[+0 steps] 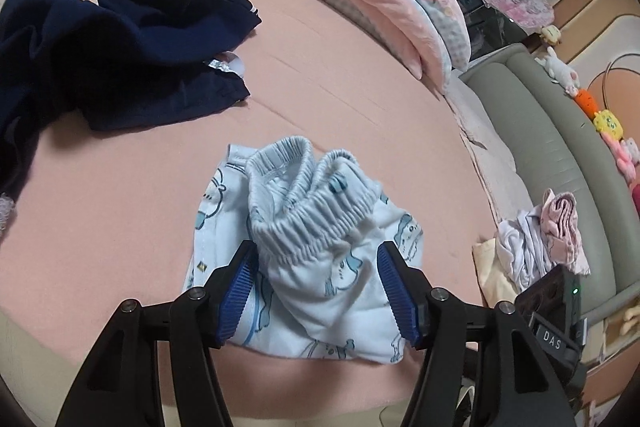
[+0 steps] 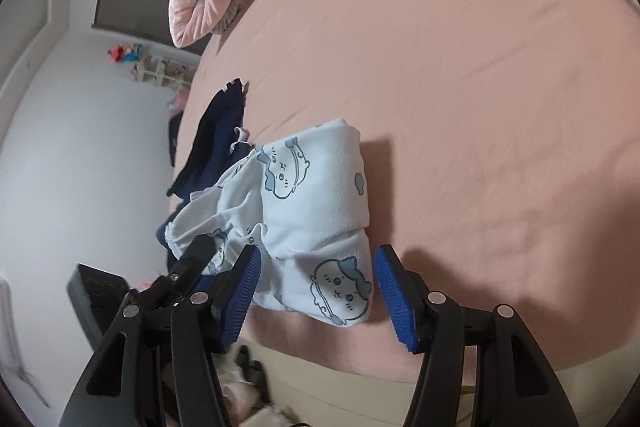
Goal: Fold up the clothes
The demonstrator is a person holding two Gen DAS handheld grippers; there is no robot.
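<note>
We see soft matt cotton-like cloth in the pale printed shorts (image 1: 320, 267), their waistband ribbed and gathered. Beyond the shorts, the navy garment (image 1: 120, 55) looks heavier, also matt. The bed (image 1: 340, 75) wears a smooth peach sheet. Each claw's pads (image 1: 240, 291) are ridged blue plastic on black matt arms.

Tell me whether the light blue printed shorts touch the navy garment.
Apart. The left wrist view shows bare pink sheet between the light blue printed shorts and the navy garment.
</note>
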